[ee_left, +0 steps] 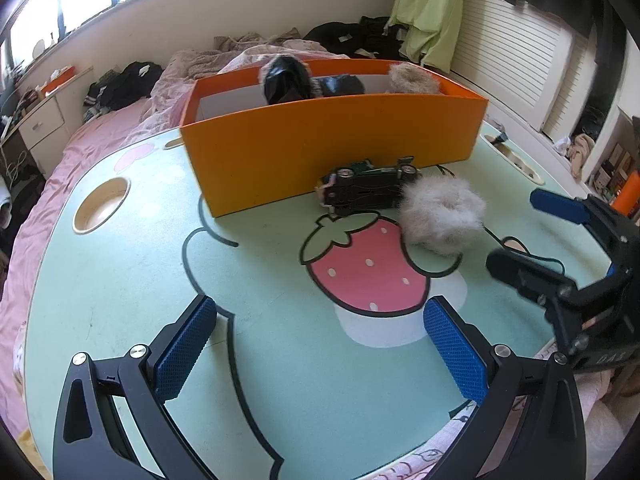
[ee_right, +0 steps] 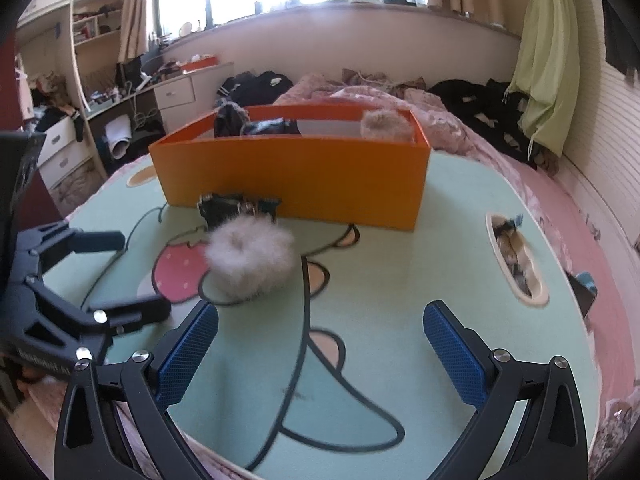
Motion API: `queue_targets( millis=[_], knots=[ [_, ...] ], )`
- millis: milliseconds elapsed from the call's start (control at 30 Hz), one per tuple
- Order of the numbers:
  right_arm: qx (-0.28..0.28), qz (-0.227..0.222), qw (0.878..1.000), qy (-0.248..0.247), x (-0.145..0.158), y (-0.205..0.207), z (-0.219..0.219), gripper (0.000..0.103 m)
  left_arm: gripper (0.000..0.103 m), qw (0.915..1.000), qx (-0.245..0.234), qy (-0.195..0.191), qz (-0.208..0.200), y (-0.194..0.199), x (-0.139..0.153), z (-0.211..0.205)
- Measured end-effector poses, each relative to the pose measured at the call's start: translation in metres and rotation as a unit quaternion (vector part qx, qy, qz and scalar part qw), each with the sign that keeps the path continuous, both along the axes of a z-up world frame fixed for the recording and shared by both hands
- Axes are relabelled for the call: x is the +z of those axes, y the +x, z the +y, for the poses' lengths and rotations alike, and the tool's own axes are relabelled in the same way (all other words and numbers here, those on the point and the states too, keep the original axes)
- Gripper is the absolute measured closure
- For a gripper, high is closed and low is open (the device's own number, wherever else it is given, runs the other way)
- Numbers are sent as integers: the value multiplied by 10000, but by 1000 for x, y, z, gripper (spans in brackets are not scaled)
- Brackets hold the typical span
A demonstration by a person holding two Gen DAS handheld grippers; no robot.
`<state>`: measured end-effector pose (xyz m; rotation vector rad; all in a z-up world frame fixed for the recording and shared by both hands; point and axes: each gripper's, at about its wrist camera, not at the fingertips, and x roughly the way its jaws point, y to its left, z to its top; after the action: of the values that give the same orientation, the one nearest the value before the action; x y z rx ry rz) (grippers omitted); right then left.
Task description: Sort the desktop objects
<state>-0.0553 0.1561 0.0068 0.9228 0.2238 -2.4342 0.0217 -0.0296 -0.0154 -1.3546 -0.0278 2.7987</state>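
An orange box (ee_left: 332,148) (ee_right: 296,176) stands at the far side of the green tabletop (ee_left: 168,280) (ee_right: 420,272); it holds dark items and a beige fluffy one (ee_left: 412,78) (ee_right: 386,124). A dark toy car (ee_left: 364,190) (ee_right: 236,208) lies on its side against the box's front wall. A white fluffy scrunchie (ee_left: 440,210) (ee_right: 250,260) sits just in front of the car. My left gripper (ee_left: 320,344) (ee_right: 120,272) is open over the strawberry print, with nothing between its fingers. My right gripper (ee_right: 320,352) (ee_left: 520,232) is open too, a short way back from the scrunchie.
The tabletop has a round cup hole (ee_left: 102,204) at the left and an oval slot (ee_right: 516,260) with small items at the right. Around the table lies a pink bed with dark clothes (ee_right: 484,100). A white drawer unit (ee_right: 176,92) stands far left.
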Motion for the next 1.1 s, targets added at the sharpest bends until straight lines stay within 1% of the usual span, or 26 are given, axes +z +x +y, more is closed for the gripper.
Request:
queue_targets(
  millis=[100, 233, 300, 567, 633, 667, 767, 833, 867, 900, 1100],
  knots=[
    [75, -76, 9999, -124, 9, -8, -8, 0, 0, 10000, 65, -1, 7, -1, 2, -4],
    [130, -148, 9998, 27, 13, -21, -25, 0, 0, 10000, 61, -4, 11, -1, 2, -5],
    [242, -191, 9995, 54, 14, -24, -35, 1, 0, 10000, 59, -7, 12, -1, 2, -5],
    [302, -261, 9989, 254, 10, -33, -54, 3, 0, 10000, 59, -6, 13, 0, 2, -5],
    [326, -370, 9984, 289, 6, -36, -56, 7, 0, 10000, 59, -5, 14, 0, 2, -5],
    [333, -435, 9981, 293, 3, -38, -56, 11, 0, 10000, 58, -5, 13, 0, 2, -5],
    [395, -610, 9972, 193, -2, -41, -52, 30, 0, 10000, 58, -6, 14, 0, 2, -5],
    [458, -704, 9964, 108, -4, -42, -47, 55, 0, 10000, 60, -4, 14, 0, 2, -5],
    [459, -734, 9962, 73, -6, -42, -44, 61, 0, 10000, 60, -4, 14, 0, 2, -5],
    [447, -724, 9964, -7, -6, -41, -38, 65, 0, 10000, 59, -7, 14, 0, 2, -5],
    [249, -697, 9952, -641, -2, -33, 1, 66, 0, 10000, 39, 0, -6, -1, 2, -4]
  ],
)
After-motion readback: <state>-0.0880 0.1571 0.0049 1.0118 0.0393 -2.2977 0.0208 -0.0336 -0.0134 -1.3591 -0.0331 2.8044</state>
